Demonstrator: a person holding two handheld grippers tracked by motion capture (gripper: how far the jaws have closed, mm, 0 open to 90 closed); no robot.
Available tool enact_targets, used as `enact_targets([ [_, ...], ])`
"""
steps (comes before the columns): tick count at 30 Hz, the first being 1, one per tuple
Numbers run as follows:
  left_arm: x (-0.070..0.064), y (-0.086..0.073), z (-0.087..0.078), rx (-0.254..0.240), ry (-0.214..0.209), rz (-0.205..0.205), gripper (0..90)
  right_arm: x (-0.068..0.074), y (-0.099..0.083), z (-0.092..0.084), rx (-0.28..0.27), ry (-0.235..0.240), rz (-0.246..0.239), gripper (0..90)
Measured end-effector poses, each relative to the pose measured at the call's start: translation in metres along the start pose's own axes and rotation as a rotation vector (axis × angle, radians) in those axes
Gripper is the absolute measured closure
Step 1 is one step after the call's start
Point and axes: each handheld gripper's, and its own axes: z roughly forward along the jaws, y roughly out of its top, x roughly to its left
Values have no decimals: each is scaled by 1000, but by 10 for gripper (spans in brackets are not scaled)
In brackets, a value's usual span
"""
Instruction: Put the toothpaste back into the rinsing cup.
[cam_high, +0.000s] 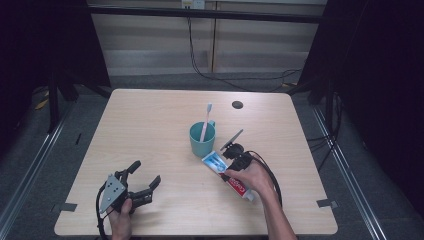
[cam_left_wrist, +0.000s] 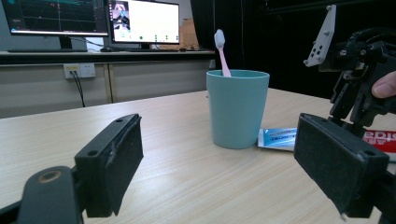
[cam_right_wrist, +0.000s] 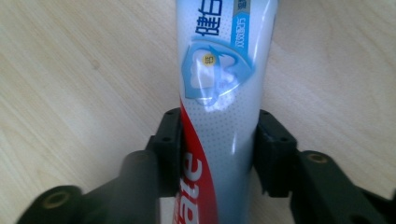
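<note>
A: Where does the right tool (cam_high: 235, 161) stand?

B: Over the toothpaste tube (cam_right_wrist: 219, 107). Its two black jaws sit one on each long side of the tube, pads against it, so it is clamped on the tube. The tube lies flat on the surface (cam_high: 165, 115), blue end toward the cup, red end and white cap toward the person's hand (cam_high: 250, 177).

A: How close is the cup?

B: The teal cup (cam_high: 202, 140) stands upright just beside the blue end of the tube; from the left tool's camera the tube's end sits right at the cup's base, and I cannot tell whether they touch. A pink toothbrush (cam_high: 205, 120) stands in the cup, head up, leaning on the rim.

A: And the left tool?

B: The left tool (cam_high: 145, 180) rests near the front left of the surface, jaws spread apart with nothing between them, pointing toward the cup. It is well apart from the tube.

A: Room to move?

B: Bare wood stretches between the two tools and across the whole left and far half. To the right of the tube there is a free strip before the right edge, and the front edge lies near the person's right wrist. A small dark round hole (cam_high: 237, 104) sits near the far edge, behind the cup.
</note>
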Motion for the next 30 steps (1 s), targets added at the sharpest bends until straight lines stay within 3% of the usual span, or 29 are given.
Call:
enact_targets([
  [7, 0, 0, 0, 1, -1, 2, 157, -5, -4, -3, -21, 42, 21, 698],
  [21, 0, 0, 0, 1, -1, 1, 157, -5, -15, -10, -3, 57, 39, 723],
  [30, 0, 0, 0, 0, -1, 2, 157, -6, -21, -17, -48, 67, 44, 724],
])
